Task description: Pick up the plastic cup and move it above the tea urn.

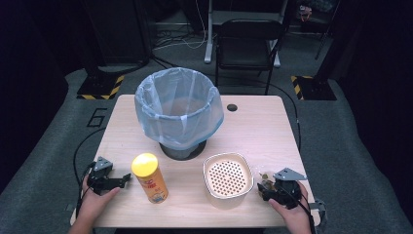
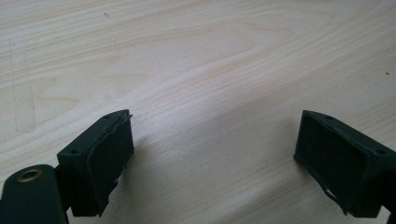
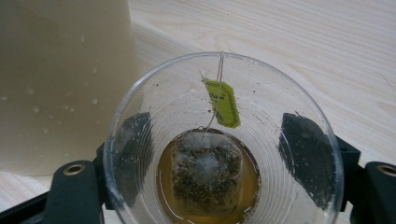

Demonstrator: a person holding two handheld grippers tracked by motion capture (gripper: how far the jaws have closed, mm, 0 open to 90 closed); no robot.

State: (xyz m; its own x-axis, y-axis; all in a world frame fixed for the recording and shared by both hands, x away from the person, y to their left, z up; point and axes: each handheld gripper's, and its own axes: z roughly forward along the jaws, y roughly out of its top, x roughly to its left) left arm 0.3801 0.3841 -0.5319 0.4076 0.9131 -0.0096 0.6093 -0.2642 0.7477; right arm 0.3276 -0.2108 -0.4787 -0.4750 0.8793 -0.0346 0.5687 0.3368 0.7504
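A clear plastic cup point(image 3: 280, 93) stands on the wooden table point(image 1: 263, 126) near its front right edge. It holds a little brown tea, a wet tea bag point(image 3: 205, 170) and a green tag point(image 3: 224, 102) on a string. My right gripper point(image 3: 219, 158) has one black pad on each side of the cup, both against its wall. In the high view this gripper point(image 1: 265, 187) sits beside a beige container point(image 1: 228, 179) with a perforated top. My left gripper point(image 1: 127, 176) lies at the front left, open over bare wood point(image 2: 212, 158), beside a yellow canister point(image 1: 150, 178).
A bin lined with a blue bag point(image 1: 179, 109) stands at the back middle of the table. The beige container's wall point(image 3: 60, 70) rises close to the left of the cup. A black chair point(image 1: 248, 44) stands beyond the table's far edge.
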